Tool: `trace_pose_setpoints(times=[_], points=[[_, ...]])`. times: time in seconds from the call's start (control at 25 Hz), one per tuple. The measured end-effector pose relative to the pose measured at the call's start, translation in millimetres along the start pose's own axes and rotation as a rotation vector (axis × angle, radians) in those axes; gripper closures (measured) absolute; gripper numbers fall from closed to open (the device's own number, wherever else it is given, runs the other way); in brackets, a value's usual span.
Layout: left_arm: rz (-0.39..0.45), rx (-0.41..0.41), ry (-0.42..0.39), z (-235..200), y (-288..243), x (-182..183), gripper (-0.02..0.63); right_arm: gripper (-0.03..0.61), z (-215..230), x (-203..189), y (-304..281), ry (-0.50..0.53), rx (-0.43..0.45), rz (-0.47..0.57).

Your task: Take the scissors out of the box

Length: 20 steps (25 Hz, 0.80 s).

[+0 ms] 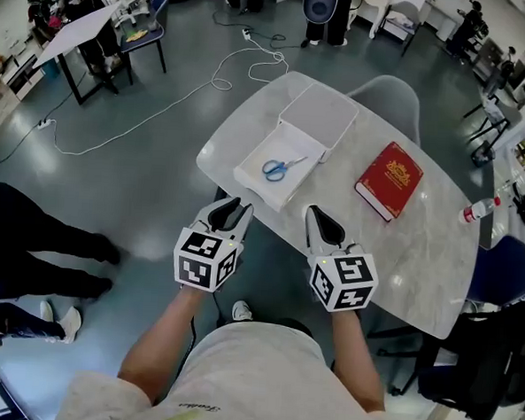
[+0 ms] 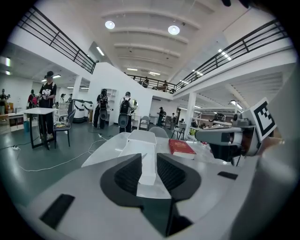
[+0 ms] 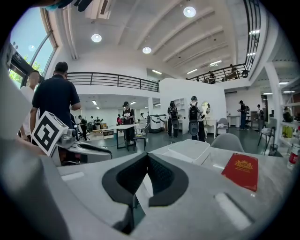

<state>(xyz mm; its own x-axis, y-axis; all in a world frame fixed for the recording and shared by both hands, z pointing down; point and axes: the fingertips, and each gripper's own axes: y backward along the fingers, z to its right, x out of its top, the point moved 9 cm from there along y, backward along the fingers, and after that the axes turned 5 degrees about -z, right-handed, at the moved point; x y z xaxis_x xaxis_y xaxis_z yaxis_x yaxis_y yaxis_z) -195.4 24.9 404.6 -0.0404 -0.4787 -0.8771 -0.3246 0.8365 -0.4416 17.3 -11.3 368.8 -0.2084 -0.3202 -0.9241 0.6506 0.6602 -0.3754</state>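
Observation:
A shallow white box point(image 1: 266, 180) lies open on the marble table point(image 1: 420, 250), its lid point(image 1: 320, 118) folded back on the far side. Blue-handled scissors point(image 1: 283, 168) rest flat inside it. My left gripper point(image 1: 234, 208) hovers at the table's near edge just short of the box, jaws open with nothing between them; through the gap point(image 2: 149, 161) I look at the box point(image 2: 142, 138). My right gripper point(image 1: 319, 219) hangs beside it to the right, shut and empty, its tips meeting point(image 3: 147, 157). The box point(image 3: 187, 150) also shows ahead in the right gripper view.
A red book point(image 1: 389, 179) lies on the table right of the box. A grey chair point(image 1: 389, 93) stands behind the table and a blue chair point(image 1: 503, 264) at its right. A bottle point(image 1: 480, 209) sits at the far right edge. A person's legs point(image 1: 30, 244) are at the left.

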Motion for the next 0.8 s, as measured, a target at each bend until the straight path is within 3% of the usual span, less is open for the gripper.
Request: trace_pose_setpoints(times=[0.8], points=[[-0.169,-0.097,-0.164,-36.2,-113.9,26.2,0.535,0.574,53.6,10.4,-74.6,-0.067,-0.066,-0.012]])
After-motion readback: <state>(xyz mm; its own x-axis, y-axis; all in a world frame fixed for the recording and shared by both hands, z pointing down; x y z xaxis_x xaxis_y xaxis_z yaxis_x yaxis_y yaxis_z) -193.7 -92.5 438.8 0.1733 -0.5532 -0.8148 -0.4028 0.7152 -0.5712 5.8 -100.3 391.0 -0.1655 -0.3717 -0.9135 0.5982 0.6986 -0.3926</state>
